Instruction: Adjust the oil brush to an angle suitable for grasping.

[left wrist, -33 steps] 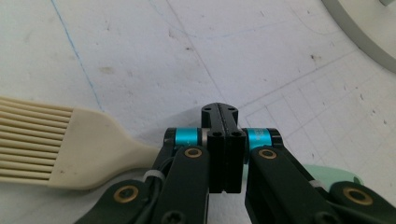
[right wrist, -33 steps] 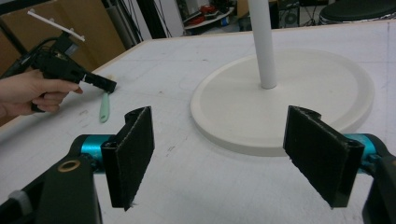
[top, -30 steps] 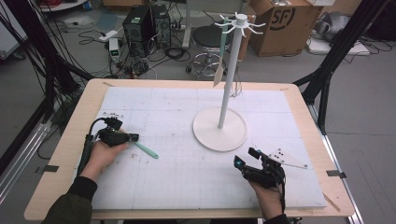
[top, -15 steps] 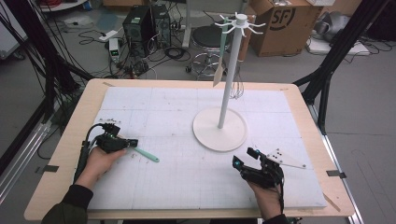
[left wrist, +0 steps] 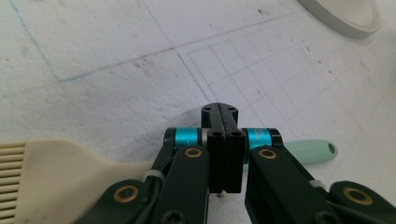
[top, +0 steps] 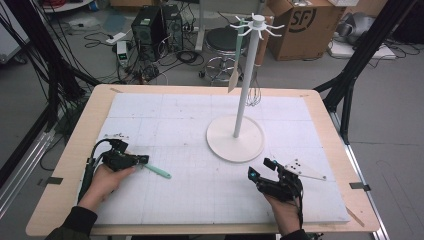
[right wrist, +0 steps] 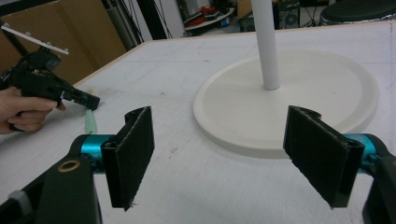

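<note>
Mint-handled brush [top: 159,172] pinched by low left claw [top: 142,160], right claw [top: 260,172] agape

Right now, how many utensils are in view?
2, possibly more. A brush with a mint handle lies on the mat, its neck in the left gripper's shut jaws. A spatula hangs on the rack; wires behind the pole might be a whisk.

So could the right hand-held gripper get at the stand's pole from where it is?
Probably yes: the right hand-held gripper is open and faces the pole, with just bare mat and the flat base between.
</note>
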